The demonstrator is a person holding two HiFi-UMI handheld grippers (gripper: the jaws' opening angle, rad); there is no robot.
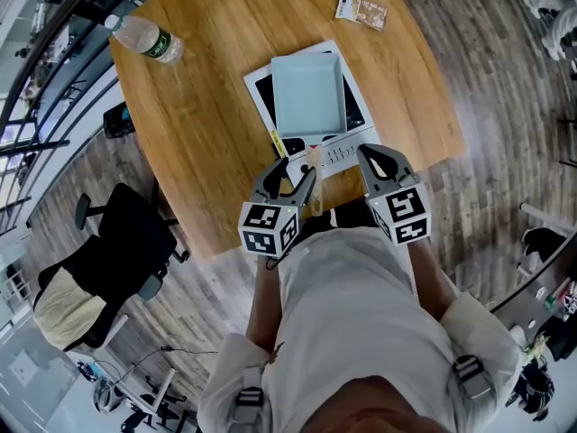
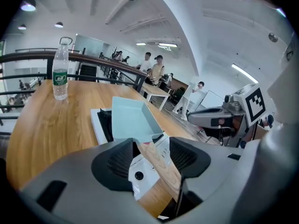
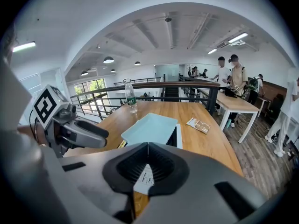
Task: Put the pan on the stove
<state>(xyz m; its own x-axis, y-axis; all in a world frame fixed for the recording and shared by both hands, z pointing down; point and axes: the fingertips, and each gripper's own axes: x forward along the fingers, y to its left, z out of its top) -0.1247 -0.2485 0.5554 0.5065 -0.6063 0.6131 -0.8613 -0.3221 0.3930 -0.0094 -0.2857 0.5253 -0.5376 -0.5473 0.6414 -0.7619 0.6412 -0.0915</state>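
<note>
On the table [image 1: 207, 115], one pan [image 1: 309, 95] sits on one stove [image 1: 347, 154]; left gripper [image 1: 296, 173] fingers released, right gripper [image 1: 377, 162] fingers clenched empty.

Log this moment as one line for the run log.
pan: on stove | left gripper: open, pan handle between jaws, not gripped | right gripper: shut, empty

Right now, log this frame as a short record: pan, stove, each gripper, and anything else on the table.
pan: light blue, square, sitting on the stove
pan handle: wooden, pointing toward the person
stove: white, flat on the wooden table
left gripper: fingers apart, pan handle between them, not gripped
right gripper: fingers together, holding nothing
other items: water bottle and leaflet at the table's far side
</note>
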